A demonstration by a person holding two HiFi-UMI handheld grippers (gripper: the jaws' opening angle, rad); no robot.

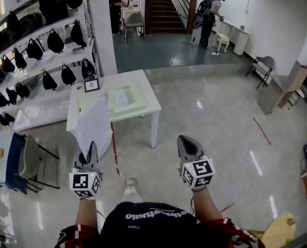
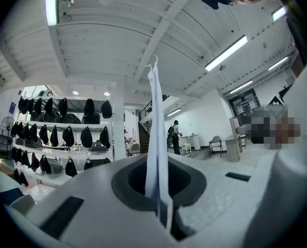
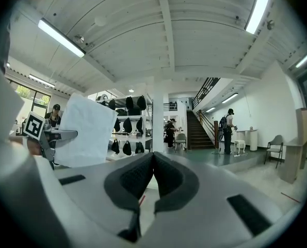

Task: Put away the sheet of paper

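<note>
A person stands on a glossy pale floor with a two-jaw gripper in each hand, both pointing forward.

In the head view, the left gripper [image 1: 93,148] is in the lower left of the frame. Its jaws are pressed together on the bottom edge of a white sheet of paper [image 1: 94,124]. The sheet stands up from the jaws and overlaps the near left corner of a white table [image 1: 148,89] at centre-left. In the left gripper view the sheet shows edge-on, a thin white strip rising from between the closed pads toward the ceiling.

The right gripper [image 1: 187,140] is at lower centre-right. Its jaws are closed against each other with nothing between them. In the right gripper view the dark pads meet at a point, and the paper appears off to the left, held by the other gripper.

On the table lie a shallow pale tray [image 1: 123,98] and a small black-framed card [image 1: 91,84]. A red line [image 1: 113,146] runs along the floor below the table's near edge. White shelving [image 1: 50,58] hung with black bags [image 1: 55,40] fills the upper left. A grey chair [image 1: 30,159] stands at the left edge. At the top centre is a staircase [image 1: 161,6], with one person [image 1: 115,9] standing to its left and another person [image 1: 210,14] to its right.
</note>
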